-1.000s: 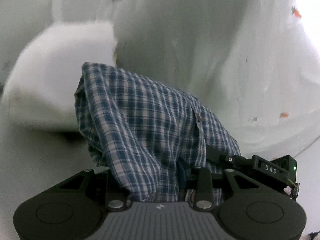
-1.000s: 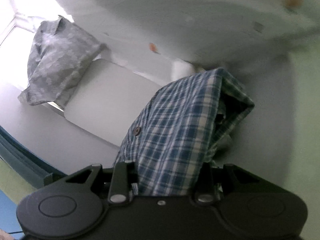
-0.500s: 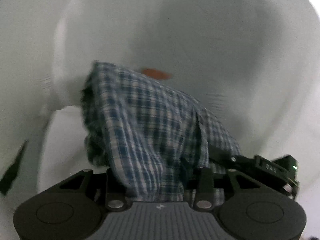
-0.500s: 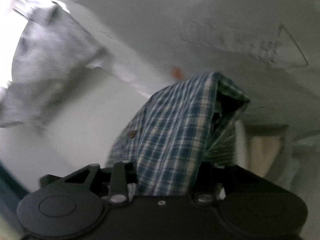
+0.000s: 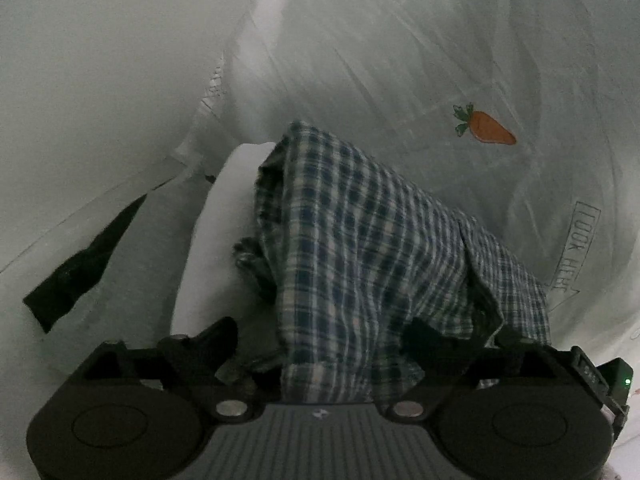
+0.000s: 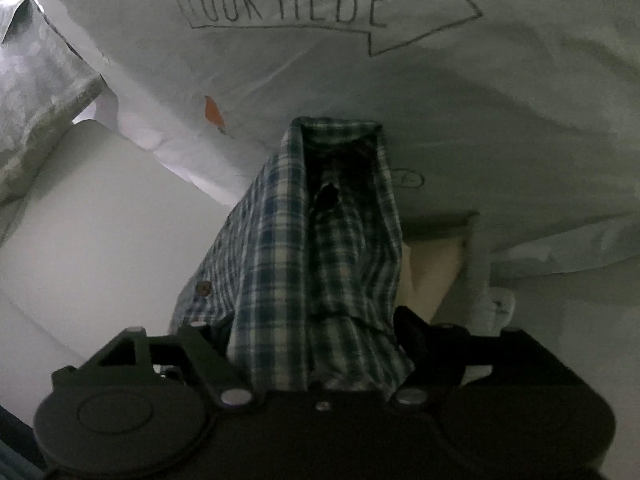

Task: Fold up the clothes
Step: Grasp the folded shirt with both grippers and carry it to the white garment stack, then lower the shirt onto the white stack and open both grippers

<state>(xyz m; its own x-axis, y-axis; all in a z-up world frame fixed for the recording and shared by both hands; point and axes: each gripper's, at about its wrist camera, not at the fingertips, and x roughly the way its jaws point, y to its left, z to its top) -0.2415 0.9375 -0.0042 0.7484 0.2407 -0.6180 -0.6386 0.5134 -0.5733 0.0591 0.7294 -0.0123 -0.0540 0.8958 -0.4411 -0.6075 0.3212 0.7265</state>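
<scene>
The left gripper [image 5: 324,344], jaws just spread apart, has the plaid shirt [image 5: 360,248] draped loosely between its fingers over white carrot-print fabric [image 5: 440,60]. The right gripper [image 6: 316,344], likewise just opened, carries the same shirt [image 6: 312,240].

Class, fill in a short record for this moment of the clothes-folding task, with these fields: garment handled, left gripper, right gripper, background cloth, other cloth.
garment handled: blue plaid shirt, bunched and draped over both grippers
left gripper: jaws have just been opening and stand wide; shirt lies between them, no longer pinched
right gripper: jaws have just been opening and stand wide; shirt lies between them
background cloth: white fabric printed with a carrot and a "LOOK HERE" arrow
other cloth: grey patterned garment, far left of the right wrist view
</scene>
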